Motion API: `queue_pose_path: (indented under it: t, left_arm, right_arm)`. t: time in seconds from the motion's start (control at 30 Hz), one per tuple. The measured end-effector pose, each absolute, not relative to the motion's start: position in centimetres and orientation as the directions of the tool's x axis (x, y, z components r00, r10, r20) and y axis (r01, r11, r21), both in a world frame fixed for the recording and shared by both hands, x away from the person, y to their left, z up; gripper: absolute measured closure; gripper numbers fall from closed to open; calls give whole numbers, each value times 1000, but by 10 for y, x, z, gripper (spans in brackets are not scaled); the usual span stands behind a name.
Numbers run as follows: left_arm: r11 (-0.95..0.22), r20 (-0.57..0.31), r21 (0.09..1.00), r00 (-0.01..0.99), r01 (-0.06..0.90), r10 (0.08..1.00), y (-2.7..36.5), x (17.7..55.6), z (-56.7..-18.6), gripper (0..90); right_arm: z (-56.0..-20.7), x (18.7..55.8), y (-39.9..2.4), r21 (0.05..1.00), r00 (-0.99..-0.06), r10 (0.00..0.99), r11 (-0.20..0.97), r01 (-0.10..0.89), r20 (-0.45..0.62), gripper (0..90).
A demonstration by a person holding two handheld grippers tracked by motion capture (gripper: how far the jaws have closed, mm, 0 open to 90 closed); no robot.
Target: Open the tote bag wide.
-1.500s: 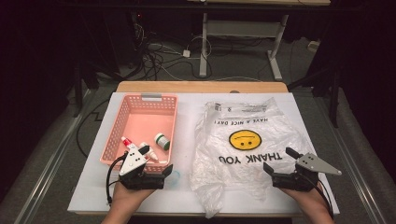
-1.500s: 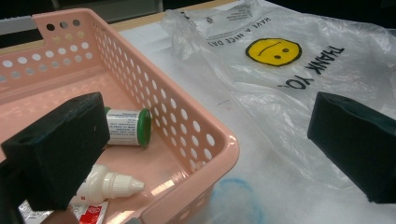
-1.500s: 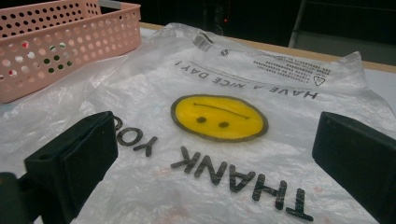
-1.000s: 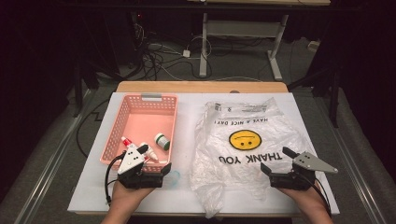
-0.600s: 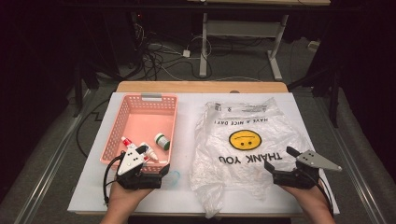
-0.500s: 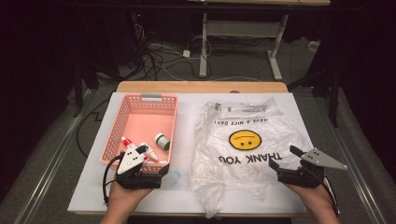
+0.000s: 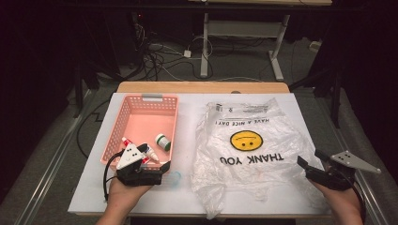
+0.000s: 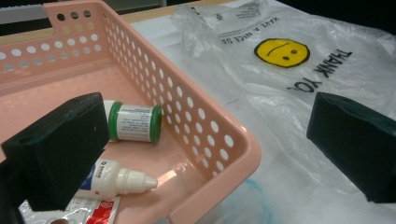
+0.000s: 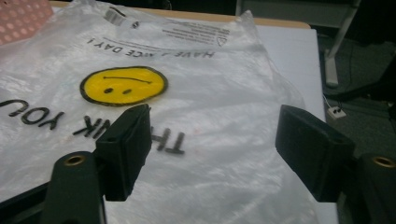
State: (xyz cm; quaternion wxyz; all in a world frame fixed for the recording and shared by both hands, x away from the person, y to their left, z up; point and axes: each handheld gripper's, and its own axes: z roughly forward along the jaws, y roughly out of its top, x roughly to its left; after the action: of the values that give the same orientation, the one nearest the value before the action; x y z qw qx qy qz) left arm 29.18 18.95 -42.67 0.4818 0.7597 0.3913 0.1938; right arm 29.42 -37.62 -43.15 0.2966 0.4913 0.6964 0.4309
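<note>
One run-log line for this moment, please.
left gripper: open, at basket corner | right gripper: open, closing, nothing between fingers, at plastic bag edge

The clear plastic bag [image 7: 248, 145] lying on the table carries big black capitals reading "THANK YOU", upside down from the person's side. Above that print sits a yellow smiley face [image 7: 247, 140], also upside down, and beyond it a smaller black line reads "HAVE A NICE DAY!". Near the bag's far edge there is a block of fine print and a small triangular sign, too small to read. In the pink basket [image 8: 196, 116], the green-capped jar [image 8: 133, 122] and the white dropper bottle [image 8: 116, 179] both wear labels whose printing is too tiny to make out.
</note>
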Motion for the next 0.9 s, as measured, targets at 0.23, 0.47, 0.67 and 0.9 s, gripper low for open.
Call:
queue_pose_path:
  t: [0.23, 0.47, 0.67, 0.9]
  left_arm:
    - [-210, -94, 894, 624, 395, 775, 192, 289, -427, 0]
    - [-236, -69, 891, 629, 388, 775, 192, 289, -425, 0]
    - [-247, -75, 883, 640, 399, 765, 191, 291, -424, 0]
    - [-244, -98, 879, 655, 410, 749, 191, 292, -424, 0]
  right_arm:
    - [-439, 287, -407, 869, -252, 967, 107, 484, 21, 384]
    - [-454, 285, -425, 836, -216, 974, 60, 546, 71, 494]
    - [-463, 287, -426, 801, -225, 971, 70, 595, 83, 594]
    - [-469, 288, -420, 768, -260, 963, 117, 629, 67, 847]
